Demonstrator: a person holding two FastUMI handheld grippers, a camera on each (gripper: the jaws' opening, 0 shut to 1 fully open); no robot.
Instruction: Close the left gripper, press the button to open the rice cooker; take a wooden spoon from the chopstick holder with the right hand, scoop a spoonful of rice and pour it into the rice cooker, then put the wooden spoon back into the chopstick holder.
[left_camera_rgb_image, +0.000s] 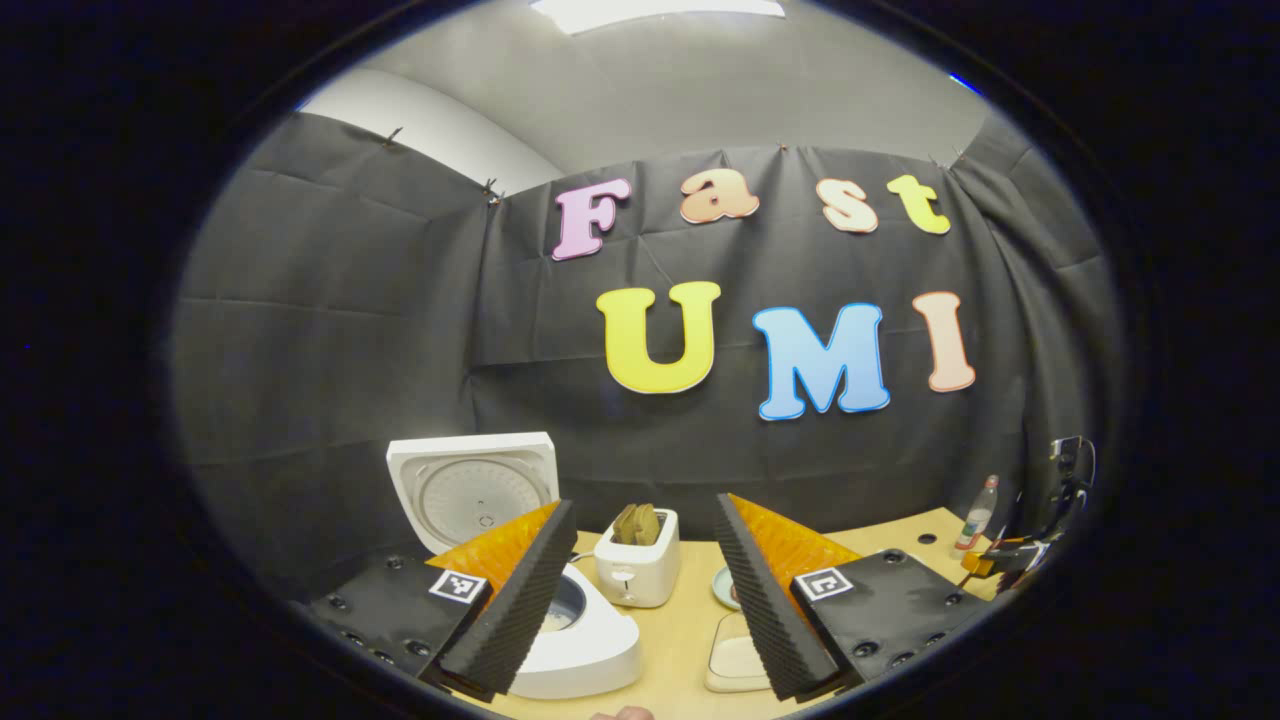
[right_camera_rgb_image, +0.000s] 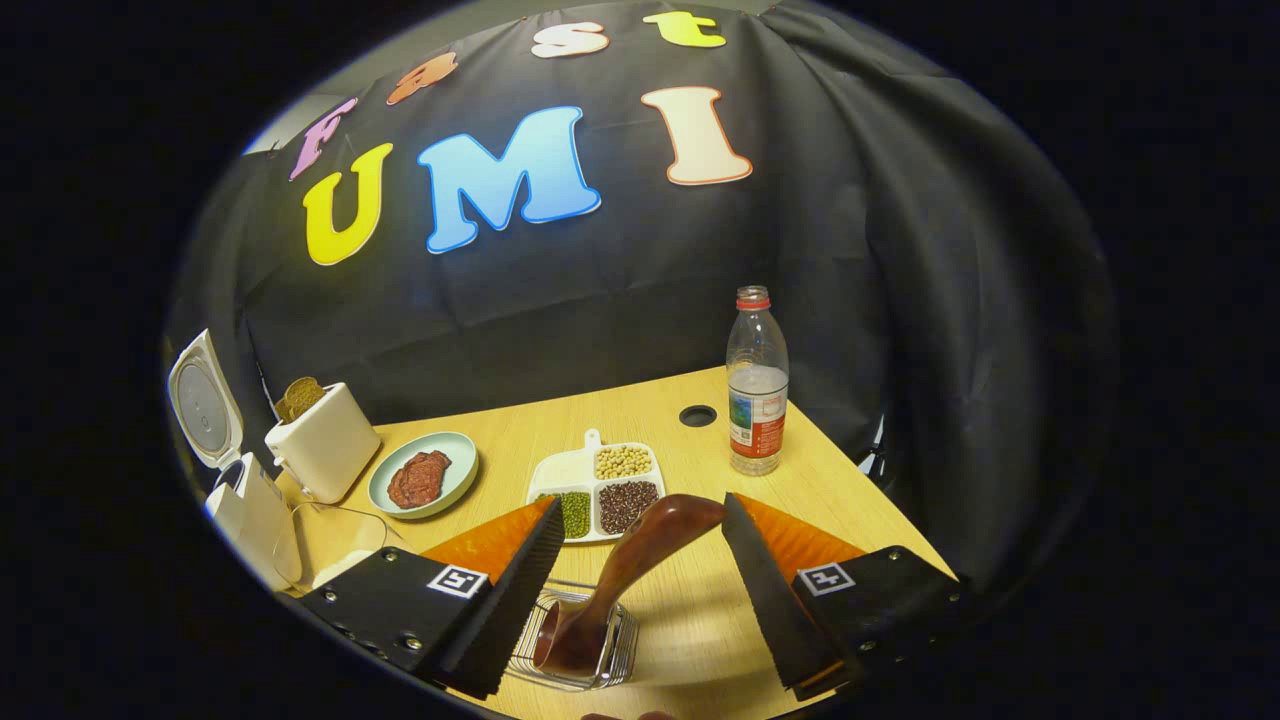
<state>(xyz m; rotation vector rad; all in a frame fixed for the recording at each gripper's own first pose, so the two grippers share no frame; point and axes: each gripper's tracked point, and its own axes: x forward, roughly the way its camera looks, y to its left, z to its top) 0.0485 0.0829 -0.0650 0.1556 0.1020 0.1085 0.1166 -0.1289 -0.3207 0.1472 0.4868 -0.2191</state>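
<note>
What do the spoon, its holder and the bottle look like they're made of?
The spoon looks like dark reddish wood with a glossy, likely lacquered finish; highlights run along it. The holder seems to be thin shiny metal wire, an open rack. The bottle looks like clear plastic: see-through, ribbed walls.

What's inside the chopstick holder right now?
The wooden spoon stands tilted in the wire chopstick holder, handle up between the open right gripper fingers. Its bowl end hides the holder's bottom.
</note>
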